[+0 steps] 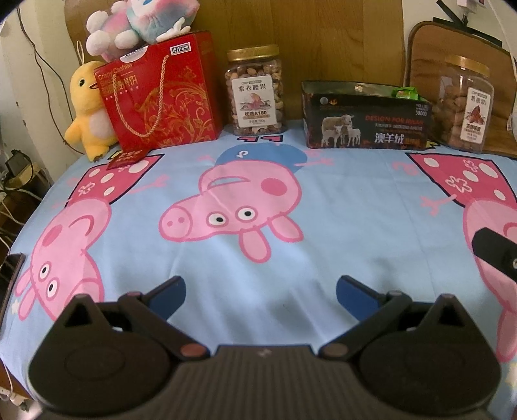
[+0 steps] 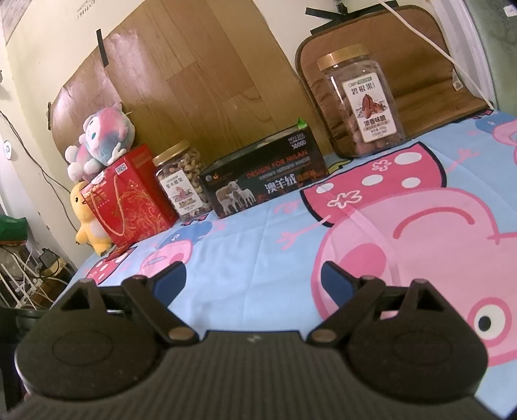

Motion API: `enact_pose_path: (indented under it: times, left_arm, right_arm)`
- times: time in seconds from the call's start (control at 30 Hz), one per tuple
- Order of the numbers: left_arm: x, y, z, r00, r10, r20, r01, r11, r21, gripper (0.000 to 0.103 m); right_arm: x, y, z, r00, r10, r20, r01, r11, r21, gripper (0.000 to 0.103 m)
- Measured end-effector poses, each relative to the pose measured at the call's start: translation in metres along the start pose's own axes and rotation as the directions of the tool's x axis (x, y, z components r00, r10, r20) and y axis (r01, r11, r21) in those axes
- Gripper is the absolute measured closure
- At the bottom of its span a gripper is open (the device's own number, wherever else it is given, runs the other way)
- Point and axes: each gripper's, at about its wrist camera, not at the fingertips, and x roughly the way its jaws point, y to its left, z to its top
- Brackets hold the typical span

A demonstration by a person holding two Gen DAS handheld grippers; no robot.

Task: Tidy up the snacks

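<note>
A dark open box [image 1: 365,129] printed with sheep stands at the back of the table, with green snack packets [image 1: 405,93] showing over its far rim; it also shows in the right wrist view [image 2: 265,184]. A cashew jar [image 1: 255,93] stands left of it and a pecan jar [image 1: 465,106] right of it; both show in the right wrist view, cashew jar [image 2: 184,184] and pecan jar [image 2: 365,103]. My left gripper [image 1: 261,294] is open and empty above the cloth. My right gripper [image 2: 255,281] is open and empty, and part of it [image 1: 494,255] enters the left wrist view.
A red gift bag [image 1: 161,93] stands at the back left, with a pink plush [image 1: 139,26] on top and a yellow duck plush [image 1: 87,110] beside it. A cartoon-pig cloth [image 1: 258,206] covers the table. A brown cushion [image 2: 420,71] leans behind the pecan jar. Cables hang off the left edge.
</note>
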Motion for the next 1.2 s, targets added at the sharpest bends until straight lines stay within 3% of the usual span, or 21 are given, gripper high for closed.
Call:
enact_pose_path:
  times: [1.2]
  left_arm:
    - [0.0054, -0.0056, -0.0046, 1.0, -0.013, -0.023, 0.014, 1.0, 0.027, 0.0]
  right_arm:
    - [-0.0018, -0.0011, -0.0023, 1.0, -0.012, 0.011, 0.012, 1.0, 0.009, 0.011]
